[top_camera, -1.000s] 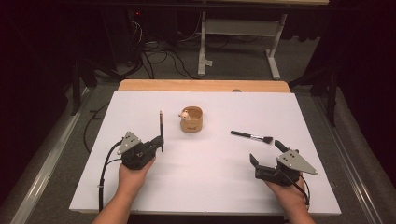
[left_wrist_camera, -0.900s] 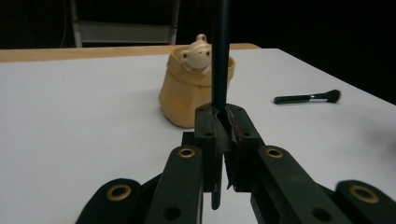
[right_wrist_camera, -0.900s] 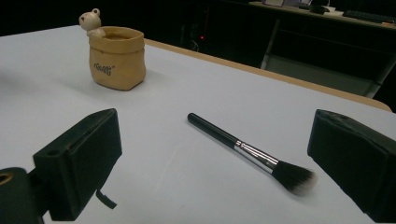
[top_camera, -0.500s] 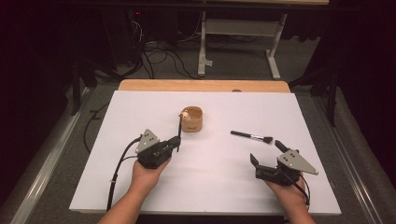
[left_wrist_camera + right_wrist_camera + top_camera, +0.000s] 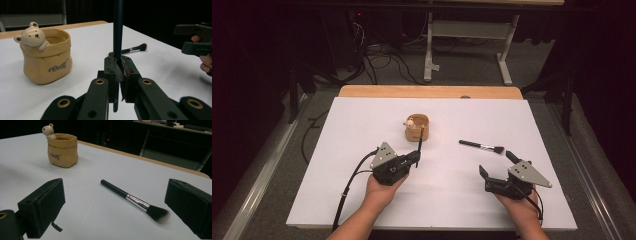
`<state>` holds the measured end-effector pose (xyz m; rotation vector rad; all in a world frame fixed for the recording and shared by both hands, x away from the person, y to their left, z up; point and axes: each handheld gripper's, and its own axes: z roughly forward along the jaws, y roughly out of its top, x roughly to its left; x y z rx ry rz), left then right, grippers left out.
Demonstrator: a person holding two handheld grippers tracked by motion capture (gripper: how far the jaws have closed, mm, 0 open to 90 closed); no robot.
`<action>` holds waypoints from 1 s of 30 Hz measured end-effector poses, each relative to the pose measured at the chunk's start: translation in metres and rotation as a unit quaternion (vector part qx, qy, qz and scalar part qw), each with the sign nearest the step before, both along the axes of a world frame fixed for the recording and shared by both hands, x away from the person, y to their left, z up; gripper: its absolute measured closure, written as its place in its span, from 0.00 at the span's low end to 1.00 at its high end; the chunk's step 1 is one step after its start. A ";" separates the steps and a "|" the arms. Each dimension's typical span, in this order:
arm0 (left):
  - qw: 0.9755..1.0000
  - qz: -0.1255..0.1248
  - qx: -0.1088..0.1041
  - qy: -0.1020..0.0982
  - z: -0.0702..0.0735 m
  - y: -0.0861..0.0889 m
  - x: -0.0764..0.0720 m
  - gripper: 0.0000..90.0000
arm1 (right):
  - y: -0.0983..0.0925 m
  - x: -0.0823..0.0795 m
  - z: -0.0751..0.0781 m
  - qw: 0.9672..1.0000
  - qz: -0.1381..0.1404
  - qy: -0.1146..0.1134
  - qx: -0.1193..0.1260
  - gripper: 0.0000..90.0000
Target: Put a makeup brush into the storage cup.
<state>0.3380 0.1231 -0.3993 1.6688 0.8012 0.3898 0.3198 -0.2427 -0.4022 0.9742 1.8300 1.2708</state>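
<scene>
High view, left tool (image 5: pixel 416 159): held in the person's left hand (image 5: pixel 379 192) near the middle of the desk (image 5: pixel 362 125), jaws clamped on a thin dark stick (image 5: pixel 420 142) that stands upright.
High view, stick: its top end lies just in front of the tan pot (image 5: pixel 417 127), whether touching cannot be told.
High view, right tool (image 5: pixel 497 165): held in the person's right hand (image 5: pixel 522 207) at the near right of the desk, jaws spread apart with nothing between them.
High view, brush (image 5: pixel 482 147): lies flat on the desk just beyond the right tool, bristles toward the right, apart from the jaws.
Left gripper view, left tool (image 5: pixel 119 65): jaws pressed together on the dark stick (image 5: pixel 118 27), which rises straight up out of the top edge.
Left gripper view, pot (image 5: pixel 46 60): sack-shaped, with a small bear figure (image 5: pixel 32 36) on its rim, stands to the left of the stick and apart from it.
Left gripper view, brush (image 5: pixel 131 49): lies on the desk behind the stick.
Right gripper view, right tool (image 5: pixel 112 202): jaws wide apart, empty.
Right gripper view, brush (image 5: pixel 135 200): lies slantwise on the desk between and beyond the jaws, touching neither.
Right gripper view, pot (image 5: pixel 62 150): stands upright, well apart at the upper left.
</scene>
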 end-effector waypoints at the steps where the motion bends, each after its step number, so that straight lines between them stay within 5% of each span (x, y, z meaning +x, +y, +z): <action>1: 1.000 -0.001 0.000 0.000 0.000 0.000 0.000 0.94 | 0.000 0.000 0.001 1.000 0.001 0.001 0.002 0.05; 15: 1.000 -0.003 -0.008 -0.001 -0.002 0.006 0.001 0.94 | 0.025 0.016 0.035 1.000 0.025 -0.005 0.008 0.07; 30: 1.000 -0.001 -0.010 0.002 -0.008 0.009 0.003 0.94 | 0.066 0.038 0.044 0.998 0.068 -0.013 0.011 0.12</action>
